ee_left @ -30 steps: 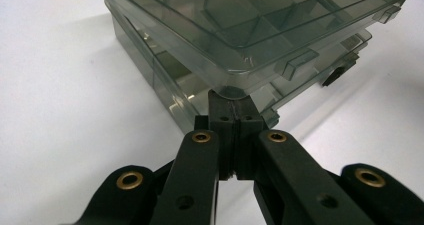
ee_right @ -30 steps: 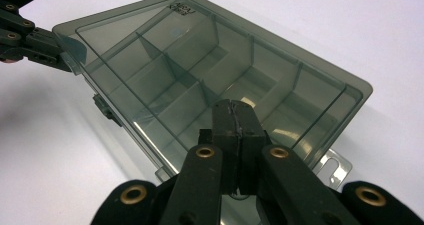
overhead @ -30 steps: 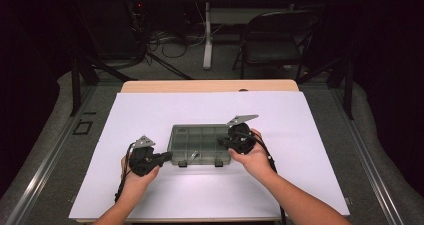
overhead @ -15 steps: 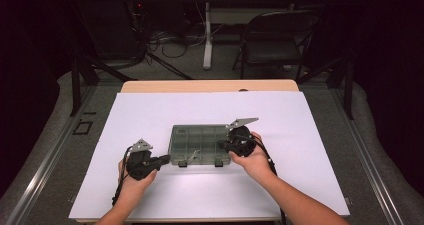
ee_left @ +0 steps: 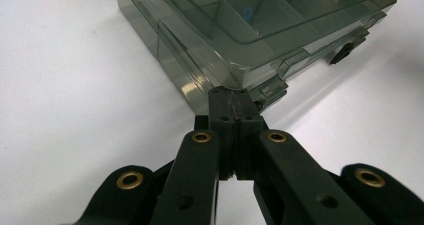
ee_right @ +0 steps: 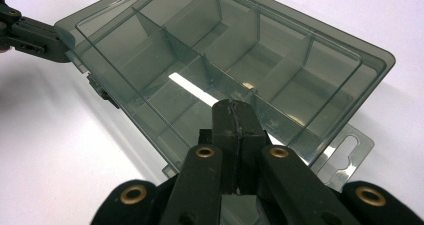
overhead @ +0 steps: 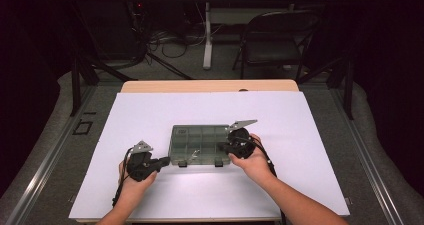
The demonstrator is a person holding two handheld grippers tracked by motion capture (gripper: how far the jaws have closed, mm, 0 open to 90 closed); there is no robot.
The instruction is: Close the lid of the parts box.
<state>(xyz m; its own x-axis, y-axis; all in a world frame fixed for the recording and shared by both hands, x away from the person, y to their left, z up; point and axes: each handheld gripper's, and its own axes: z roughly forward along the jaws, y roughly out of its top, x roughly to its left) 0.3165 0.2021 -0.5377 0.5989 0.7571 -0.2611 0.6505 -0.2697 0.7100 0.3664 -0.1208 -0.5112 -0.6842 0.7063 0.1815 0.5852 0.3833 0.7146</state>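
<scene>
A smoky transparent compartment box (overhead: 200, 141) lies with its lid down in the middle of the white table. My left gripper (overhead: 166, 160) is shut with nothing in it. In the left gripper view its tips (ee_left: 228, 94) rest against the box's (ee_left: 260, 30) front-left corner, next to a lid tab. One of the box's black latches (ee_left: 346, 52) shows farther along its front. My right gripper (overhead: 222, 146) is also shut and holds nothing. In the right gripper view its tips (ee_right: 233, 109) sit over the lid of the box (ee_right: 200, 50) near its right end.
The white table sheet (overhead: 150, 115) has free room on all sides of the box. A wooden table edge (overhead: 210, 86) runs along the back. A folding chair (overhead: 272, 45) and cables stand on the floor beyond. The box's hang tab (ee_right: 350, 155) juts from its near side.
</scene>
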